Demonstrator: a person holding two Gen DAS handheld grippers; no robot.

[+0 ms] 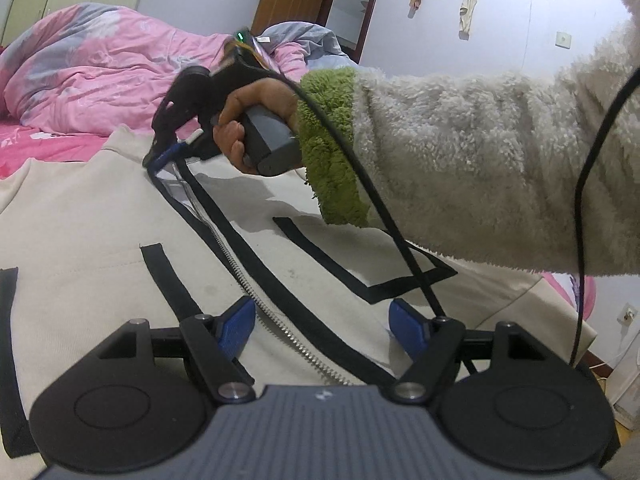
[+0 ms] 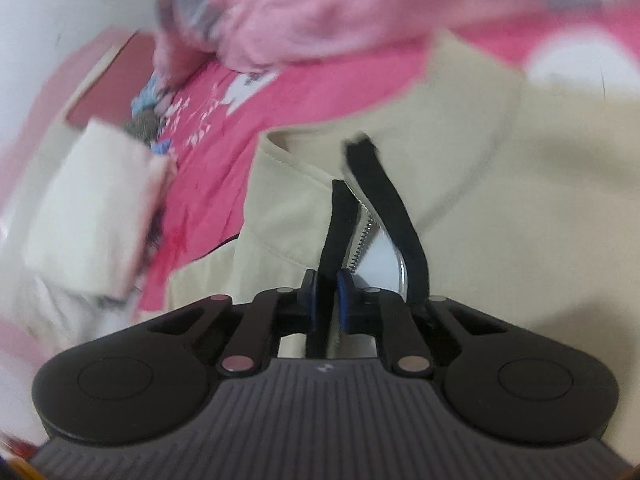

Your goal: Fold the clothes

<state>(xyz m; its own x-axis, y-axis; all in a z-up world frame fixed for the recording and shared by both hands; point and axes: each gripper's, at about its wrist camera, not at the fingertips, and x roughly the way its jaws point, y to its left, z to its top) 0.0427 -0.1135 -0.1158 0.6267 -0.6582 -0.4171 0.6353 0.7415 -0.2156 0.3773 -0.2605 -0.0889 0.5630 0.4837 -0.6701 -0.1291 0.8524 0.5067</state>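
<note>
- A cream jacket (image 1: pixel 100 208) with black trim lies spread flat on a bed (image 1: pixel 44 144) covered by a pink sheet, zipper side up.
- No containers are in view; a crumpled pink quilt (image 1: pixel 100 60) is heaped on the bed at 11 o'clock in the left wrist view.
- The left claw (image 1: pixel 322 330) hangs just above the jacket's lower front, its blue-padded jaws spread wide and empty. The metal zipper (image 1: pixel 256 300) runs between them, from 6 o'clock up toward 11 o'clock.
- The right claw (image 2: pixel 325 292) is pinched tight on the jacket's black zipper edge near the collar (image 2: pixel 280 156), which sits at 12 o'clock of that claw.
- A hand (image 1: pixel 244 120) in a fluffy cream sleeve (image 1: pixel 480 160) with a green cuff grips the right claw's handle.
- The right wrist view is blurred at its edges.
</note>
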